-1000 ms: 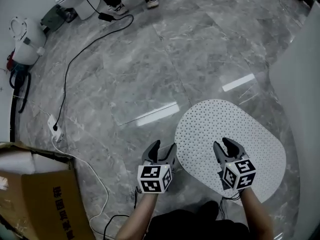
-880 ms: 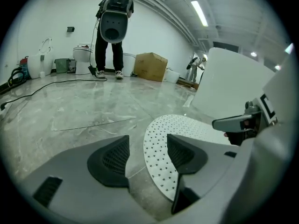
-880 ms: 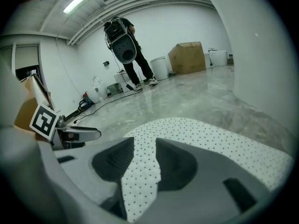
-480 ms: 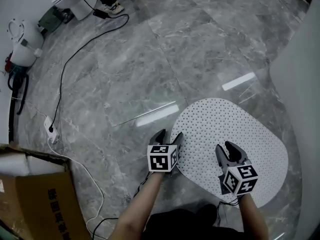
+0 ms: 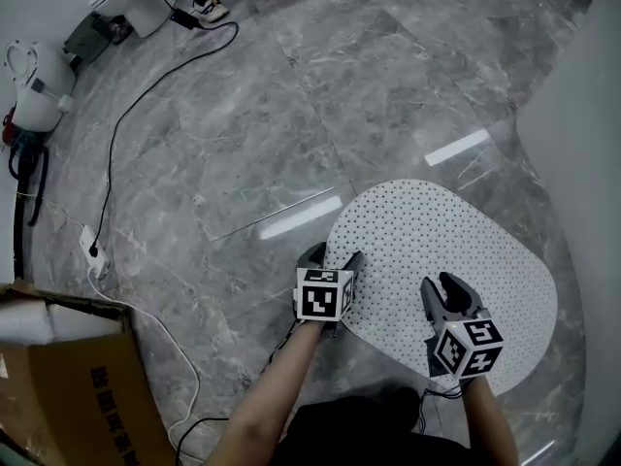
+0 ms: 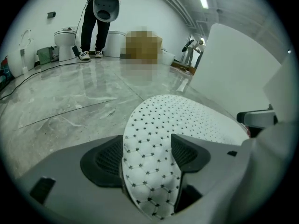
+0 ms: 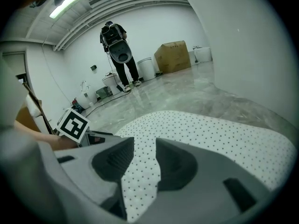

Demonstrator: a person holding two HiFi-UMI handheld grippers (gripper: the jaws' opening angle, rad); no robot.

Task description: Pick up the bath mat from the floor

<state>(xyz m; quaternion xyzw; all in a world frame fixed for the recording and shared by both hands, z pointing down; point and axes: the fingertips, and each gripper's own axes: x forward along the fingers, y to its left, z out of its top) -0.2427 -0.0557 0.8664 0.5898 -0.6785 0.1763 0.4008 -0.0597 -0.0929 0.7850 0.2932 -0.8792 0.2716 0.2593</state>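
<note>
The white oval bath mat [image 5: 437, 250], dotted with small holes, lies on the grey marble floor. My left gripper [image 5: 333, 257] is at the mat's left rim. In the left gripper view the rim [image 6: 149, 171] curls up between the wide jaws, which are opening and do not press on it. My right gripper [image 5: 443, 285] sits over the mat's near edge. In the right gripper view a strip of mat [image 7: 140, 171] runs up between the close-set pads, which look shut on it.
A tall white wall or tub side [image 5: 582, 163] borders the mat on the right. A cardboard box [image 5: 68, 386] stands at the lower left, with a power strip [image 5: 92, 250] and a long black cable [image 5: 146, 105] beyond it. A person's shoes [image 5: 204, 8] show at the top.
My left gripper has moved right and forward from the bare floor onto the mat's left rim, with its jaws spreading wider. The right gripper has stayed on the near edge.
</note>
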